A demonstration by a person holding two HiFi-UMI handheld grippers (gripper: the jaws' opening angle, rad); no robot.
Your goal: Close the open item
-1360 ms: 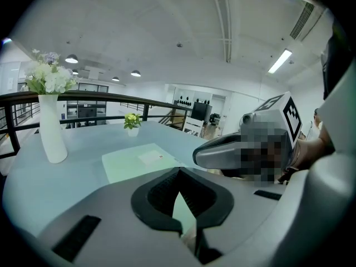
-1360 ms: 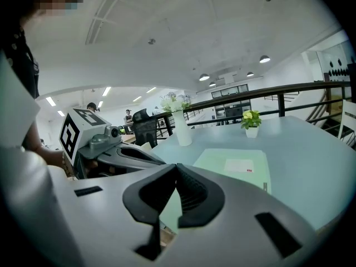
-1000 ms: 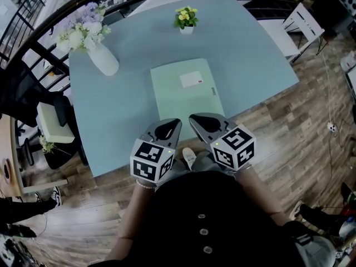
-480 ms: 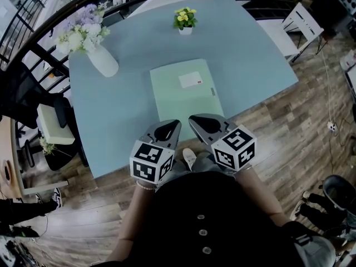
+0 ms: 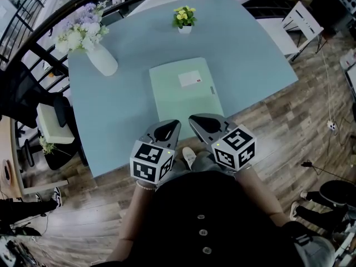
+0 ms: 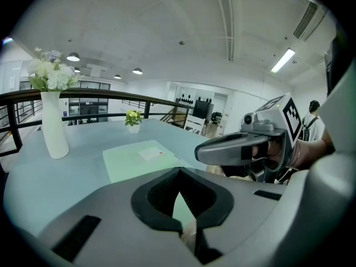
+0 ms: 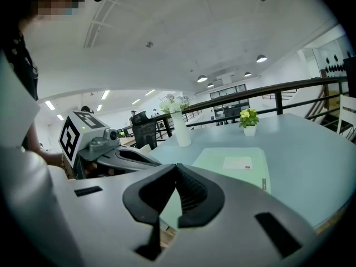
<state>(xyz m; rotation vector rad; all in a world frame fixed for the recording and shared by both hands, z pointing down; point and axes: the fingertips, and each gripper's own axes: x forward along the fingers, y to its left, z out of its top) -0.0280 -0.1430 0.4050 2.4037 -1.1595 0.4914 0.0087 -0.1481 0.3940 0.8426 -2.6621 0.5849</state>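
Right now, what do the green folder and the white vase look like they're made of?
The green folder looks like thin plastic, matte; it lies flat, with a white label and a small clasp at one edge. The white vase is probably ceramic: opaque, smooth, evenly white; glazed or not, I can't tell.

A pale blue table stands on a wood plank floor, with a white chair near its far right corner. A curved black railing runs behind it, under a white ceiling with a strip light and round lamps.
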